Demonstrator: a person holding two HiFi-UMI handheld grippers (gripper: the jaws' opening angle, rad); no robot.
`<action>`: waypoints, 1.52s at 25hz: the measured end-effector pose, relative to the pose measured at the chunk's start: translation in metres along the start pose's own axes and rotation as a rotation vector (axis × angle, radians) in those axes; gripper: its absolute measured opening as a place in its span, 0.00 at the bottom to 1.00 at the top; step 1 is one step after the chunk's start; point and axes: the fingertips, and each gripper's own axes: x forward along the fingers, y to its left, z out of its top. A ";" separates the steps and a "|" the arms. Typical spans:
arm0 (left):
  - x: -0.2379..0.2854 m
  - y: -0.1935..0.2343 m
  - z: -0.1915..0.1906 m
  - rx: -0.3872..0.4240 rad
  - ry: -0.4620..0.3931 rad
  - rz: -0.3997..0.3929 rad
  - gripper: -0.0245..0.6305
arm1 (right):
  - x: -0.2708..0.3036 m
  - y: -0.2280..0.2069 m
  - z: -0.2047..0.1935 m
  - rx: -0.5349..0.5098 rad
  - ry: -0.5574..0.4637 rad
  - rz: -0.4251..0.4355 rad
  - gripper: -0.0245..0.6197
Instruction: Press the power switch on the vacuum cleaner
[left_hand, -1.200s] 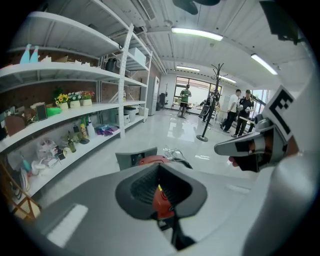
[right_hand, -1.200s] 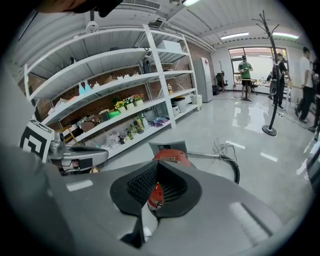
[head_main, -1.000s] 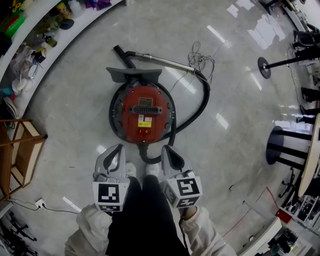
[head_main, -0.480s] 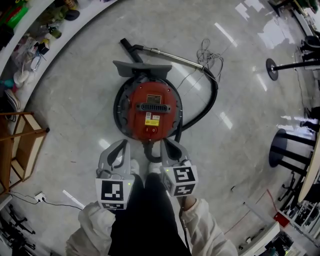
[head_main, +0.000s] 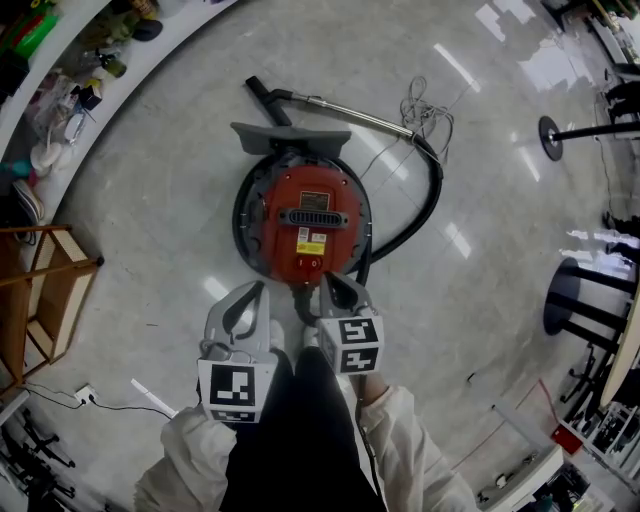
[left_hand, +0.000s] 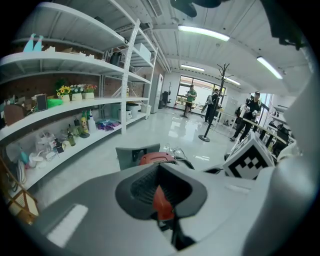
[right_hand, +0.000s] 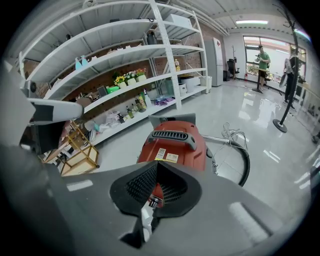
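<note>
Shows left gripper (head_main: 256, 289) and right gripper (head_main: 328, 280) pinched closed, empty; vacuum (head_main: 302, 215) on floor just ahead, switch (head_main: 310, 265) at near edge. Likely heavy, rigid: calls for firm tip push on switch.

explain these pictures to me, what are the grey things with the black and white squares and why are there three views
There is no robot here. A person stands on a shiny floor and holds a hand tool with two jaws in each hand. The left gripper and the right gripper are those grey things, and the patterned cubes are part of them. The top-down picture comes from a camera on the person's head. The other two come from a camera riding on each gripper, looking along its jaws. Both pairs of jaws are closed and hold nothing. On the floor in front of the person's feet sits a round red vacuum cleaner with a black hose and a metal tube. The right gripper's camera looks down onto it, while the left one looks across the room, where shelves line one side.
</note>
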 end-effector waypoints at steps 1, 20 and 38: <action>0.000 0.000 0.000 -0.002 0.000 0.000 0.04 | 0.003 0.001 -0.002 0.001 0.008 0.000 0.04; 0.000 0.017 -0.009 -0.027 0.024 0.020 0.04 | 0.041 -0.004 -0.028 0.013 0.095 -0.010 0.04; 0.002 0.018 -0.013 -0.034 0.037 0.020 0.04 | 0.051 -0.009 -0.035 -0.004 0.130 -0.036 0.04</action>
